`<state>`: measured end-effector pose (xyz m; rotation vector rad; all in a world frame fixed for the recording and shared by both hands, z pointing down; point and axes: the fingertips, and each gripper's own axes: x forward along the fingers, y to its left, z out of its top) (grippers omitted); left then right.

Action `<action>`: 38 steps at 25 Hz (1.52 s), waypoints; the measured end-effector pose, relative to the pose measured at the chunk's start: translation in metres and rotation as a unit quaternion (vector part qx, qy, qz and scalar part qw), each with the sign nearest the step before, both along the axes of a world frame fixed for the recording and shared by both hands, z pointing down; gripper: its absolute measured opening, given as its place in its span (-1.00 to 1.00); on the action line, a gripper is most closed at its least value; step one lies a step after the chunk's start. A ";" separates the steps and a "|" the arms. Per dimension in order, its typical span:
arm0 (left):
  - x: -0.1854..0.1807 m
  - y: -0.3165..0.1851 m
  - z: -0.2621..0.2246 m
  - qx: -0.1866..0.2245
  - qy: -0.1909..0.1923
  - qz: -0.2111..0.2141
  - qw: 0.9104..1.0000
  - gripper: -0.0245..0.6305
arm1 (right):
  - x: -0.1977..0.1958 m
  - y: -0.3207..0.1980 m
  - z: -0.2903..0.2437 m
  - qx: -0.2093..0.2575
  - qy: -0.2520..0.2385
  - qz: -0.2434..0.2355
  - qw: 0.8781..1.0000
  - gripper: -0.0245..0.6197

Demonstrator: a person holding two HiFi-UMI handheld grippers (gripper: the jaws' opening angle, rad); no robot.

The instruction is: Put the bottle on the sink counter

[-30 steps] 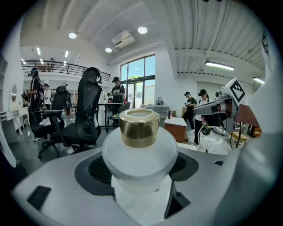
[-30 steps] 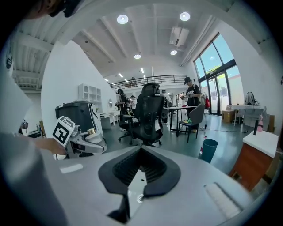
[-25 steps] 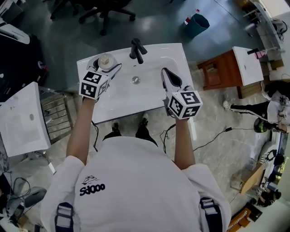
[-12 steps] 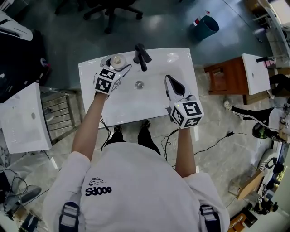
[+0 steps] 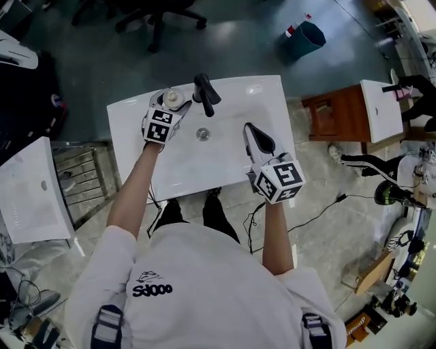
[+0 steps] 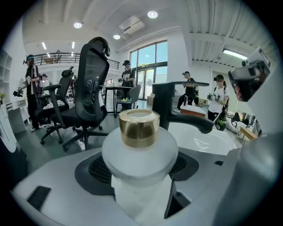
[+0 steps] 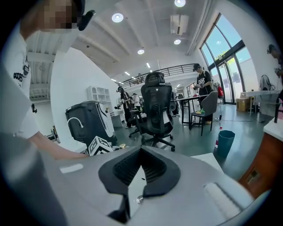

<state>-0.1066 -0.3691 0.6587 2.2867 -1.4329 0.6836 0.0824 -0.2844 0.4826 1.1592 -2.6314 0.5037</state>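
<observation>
A frosted white bottle (image 5: 173, 97) with a gold cap sits between the jaws of my left gripper (image 5: 170, 105), which is shut on it. In the head view it is over the back left corner of the white sink counter (image 5: 129, 119), just left of the black faucet (image 5: 204, 93). I cannot tell whether its base touches the counter. The left gripper view shows the bottle (image 6: 140, 150) upright, filling the left gripper (image 6: 141, 172), with the faucet (image 6: 177, 106) behind it. My right gripper (image 5: 249, 129) hovers over the basin's right side, shut and empty (image 7: 141, 167).
The drain (image 5: 202, 134) lies mid-basin. A second white sink (image 5: 30, 194) stands at the left, a wooden cabinet (image 5: 337, 116) at the right. A teal bin (image 5: 303, 34) and an office chair (image 5: 160, 13) stand beyond the sink. Cables run across the floor; people stand in the background.
My left gripper has carried the bottle to the right along the back of the counter, closer to the faucet. The right gripper has stayed over the basin's right side.
</observation>
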 end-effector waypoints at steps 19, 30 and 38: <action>0.009 -0.016 0.043 -0.007 -0.028 0.009 1.000 0.11 | -0.005 0.005 0.022 -0.059 0.012 -0.042 0.997 -0.90; 0.010 -0.018 0.044 0.000 -0.037 0.010 0.999 0.11 | 0.000 0.000 0.022 -0.061 -0.006 -0.024 0.998 -0.90; 0.005 -0.011 0.043 -0.012 -0.048 0.000 0.999 0.16 | 0.008 0.000 0.019 -0.059 -0.007 -0.024 0.998 -0.90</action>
